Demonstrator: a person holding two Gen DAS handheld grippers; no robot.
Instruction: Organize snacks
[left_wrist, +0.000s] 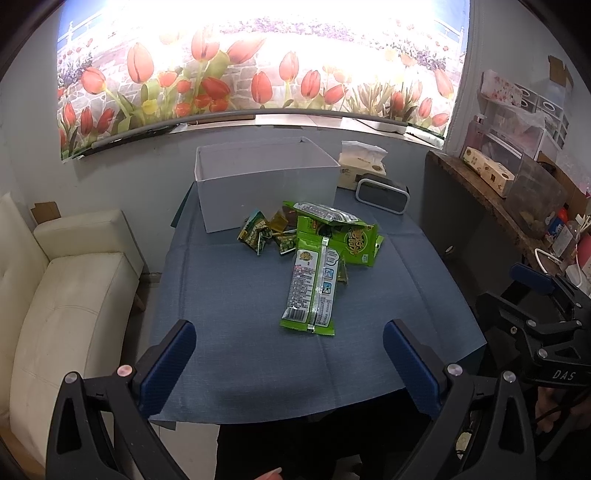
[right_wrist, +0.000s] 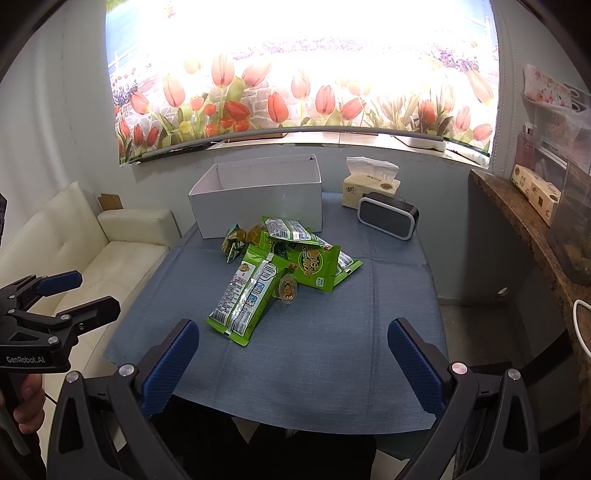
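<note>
A pile of green snack packets (left_wrist: 325, 240) (right_wrist: 291, 254) lies mid-table on the blue cloth. The nearest long green packet (left_wrist: 312, 291) (right_wrist: 245, 299) lies back side up. Several small dark green and gold packets (left_wrist: 264, 232) (right_wrist: 236, 240) lie at the pile's left. A small oval gold snack (right_wrist: 288, 290) sits beside the long packet. An open white box (left_wrist: 266, 184) (right_wrist: 258, 195) stands behind the pile. My left gripper (left_wrist: 288, 354) is open and empty above the near table edge. My right gripper (right_wrist: 293, 354) is open and empty, likewise short of the pile.
A tissue box (left_wrist: 362, 166) (right_wrist: 371, 184) and a black speaker (left_wrist: 382, 197) (right_wrist: 388, 218) stand at the back right. A white sofa (left_wrist: 62, 295) (right_wrist: 110, 251) is at the left. A cluttered wooden shelf (left_wrist: 517, 192) (right_wrist: 535, 221) is at the right.
</note>
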